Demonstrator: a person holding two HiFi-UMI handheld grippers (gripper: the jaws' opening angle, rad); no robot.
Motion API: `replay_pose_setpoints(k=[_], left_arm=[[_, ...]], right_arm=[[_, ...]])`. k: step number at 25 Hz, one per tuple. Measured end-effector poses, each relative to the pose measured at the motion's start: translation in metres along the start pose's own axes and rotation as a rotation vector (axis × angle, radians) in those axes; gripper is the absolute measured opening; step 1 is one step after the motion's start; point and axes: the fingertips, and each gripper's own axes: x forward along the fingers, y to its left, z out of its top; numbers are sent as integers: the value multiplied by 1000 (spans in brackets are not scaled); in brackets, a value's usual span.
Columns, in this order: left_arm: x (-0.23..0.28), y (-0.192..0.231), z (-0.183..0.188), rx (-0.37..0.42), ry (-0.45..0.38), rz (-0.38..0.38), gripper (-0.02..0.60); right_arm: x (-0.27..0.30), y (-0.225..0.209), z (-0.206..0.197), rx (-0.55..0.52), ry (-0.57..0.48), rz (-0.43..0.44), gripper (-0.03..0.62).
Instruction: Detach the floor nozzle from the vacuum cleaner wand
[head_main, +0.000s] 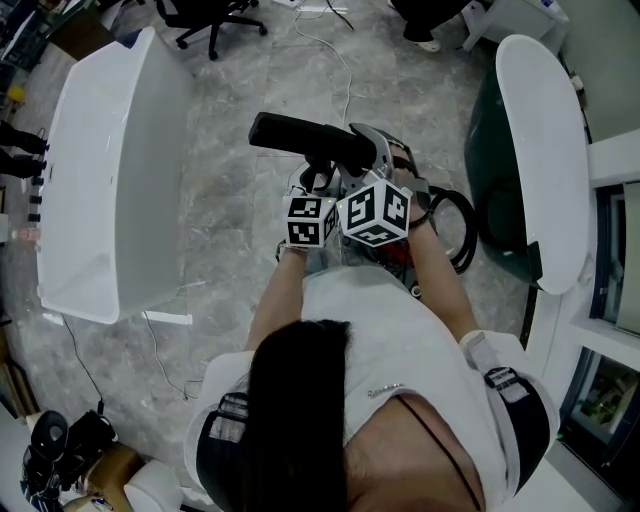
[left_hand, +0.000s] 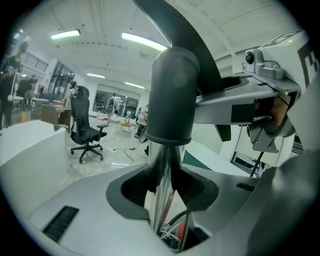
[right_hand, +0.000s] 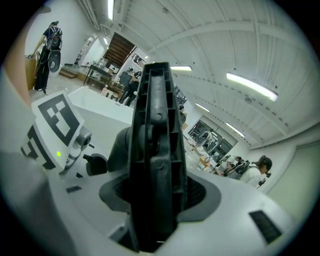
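tools: 2 | left tool (left_hand: 163, 197) clamps 1 wand (left_hand: 161, 167) | right tool (right_hand: 155, 200) clamps 1 floor nozzle (right_hand: 156, 125)

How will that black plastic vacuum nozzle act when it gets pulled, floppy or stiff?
Probably stiff: the black ribbed plastic floor nozzle has moulded ribs and stands straight in the right claw. It looks hollow, so likely light for its size. The shiny metal wand tube in the left claw looks smooth, so it might slip.
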Motion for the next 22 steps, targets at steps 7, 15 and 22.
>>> replay_pose_setpoints(k=[7,15,22], left_arm=[[-3,1,-2,0,3,-1,147],[-1,-4,-2,-2,20,-48,147],[3,-9,1,-1,16,-70,147]], right_arm=[[-2,3,2,-12,-18,-15,218],[-5,1,1,-11,-36,-57,216],[-8,-5,-2,-17,-35,-67,216]])
